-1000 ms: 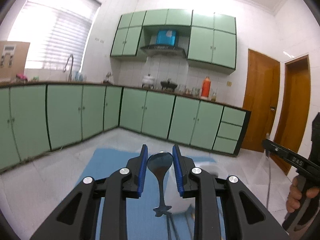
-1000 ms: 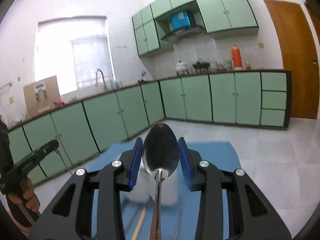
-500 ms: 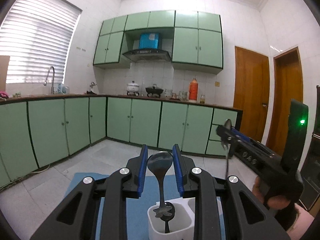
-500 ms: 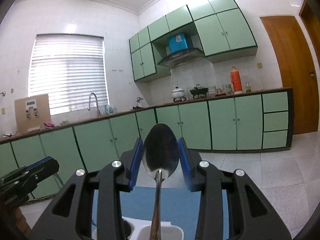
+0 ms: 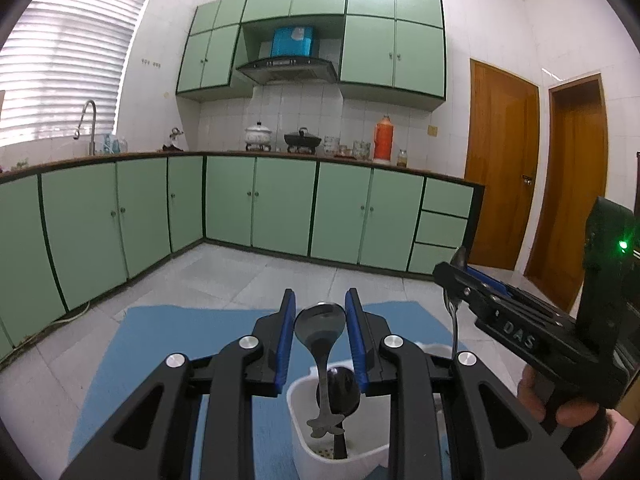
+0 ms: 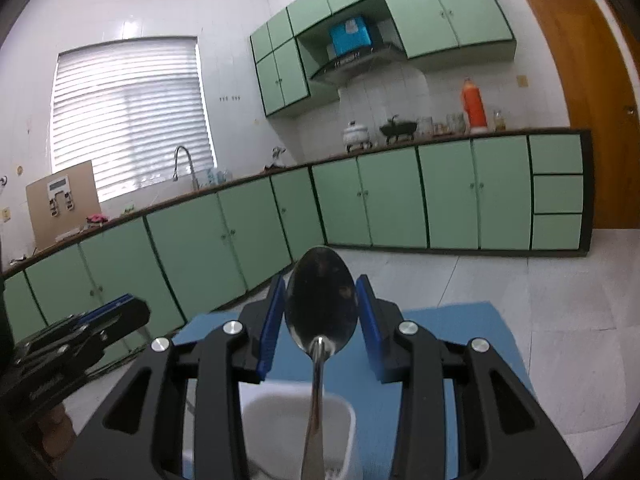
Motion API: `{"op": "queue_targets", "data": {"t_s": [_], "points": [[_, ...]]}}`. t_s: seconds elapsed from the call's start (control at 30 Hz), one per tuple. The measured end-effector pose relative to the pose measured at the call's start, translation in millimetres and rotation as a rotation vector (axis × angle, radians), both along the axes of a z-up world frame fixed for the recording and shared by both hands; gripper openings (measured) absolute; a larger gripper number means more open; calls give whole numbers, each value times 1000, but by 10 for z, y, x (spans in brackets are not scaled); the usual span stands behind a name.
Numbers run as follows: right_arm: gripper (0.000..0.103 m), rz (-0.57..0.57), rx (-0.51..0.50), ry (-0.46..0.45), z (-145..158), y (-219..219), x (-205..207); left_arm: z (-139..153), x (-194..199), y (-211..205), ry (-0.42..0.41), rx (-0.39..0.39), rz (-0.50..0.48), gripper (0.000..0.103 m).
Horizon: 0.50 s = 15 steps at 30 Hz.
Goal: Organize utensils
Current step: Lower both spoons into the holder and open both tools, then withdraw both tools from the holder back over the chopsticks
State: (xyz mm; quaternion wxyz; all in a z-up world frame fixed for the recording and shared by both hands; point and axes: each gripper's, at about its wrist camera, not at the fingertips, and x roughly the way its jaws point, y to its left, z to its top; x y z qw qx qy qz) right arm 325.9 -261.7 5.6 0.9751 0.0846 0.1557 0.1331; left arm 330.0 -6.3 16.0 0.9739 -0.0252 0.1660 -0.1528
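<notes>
Spoons are in both of your tongs. In the left wrist view, a dark spoon (image 5: 320, 330) stands with its bowl up between the blue pads (image 5: 285, 340) of your left tongs (image 5: 320, 336). The pads sit close on both sides of the bowl, and the spoon hangs there by the bowl, so the left tongs are closed on it. Its handle points down, and the decorated end is inside a white utensil holder (image 5: 304, 448) directly under the tongs. A second dark spoon (image 5: 340, 390) already stands in this compartment, bowl up, just behind the handle.

In the right wrist view, a shiny metal spoon (image 6: 321, 308) is held the same way, bowl up between the blue pads (image 6: 270, 328) of your right tongs (image 6: 321, 320), which are closed on it. Its thin handle goes down over a white compartment of the holder (image 6: 260, 412); I cannot tell if the tip is already inside.

From the left camera you see your right tongs (image 5: 448, 276) at the right side, with the metal spoon's handle (image 5: 454, 328) hanging down to the rim of the holder's other compartment (image 5: 434, 348). Your right hand (image 5: 560, 404) grips the tool below.

The holder stands on a blue mat (image 5: 192, 332), which lies on the white tiled floor (image 5: 248, 272). Green cabinets (image 5: 280, 208) run along the walls behind.
</notes>
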Motion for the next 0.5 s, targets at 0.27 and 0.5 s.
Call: {"op": "queue_targets", "data": {"t_s": [0.27,0.5], "points": [[46,14,-23,46,-137,96,-87,-131,54,-36,39,16,3,32],[68,-34,-24,37,-47,23,-203,-67,-62,117,14,-17,45,58]]}}
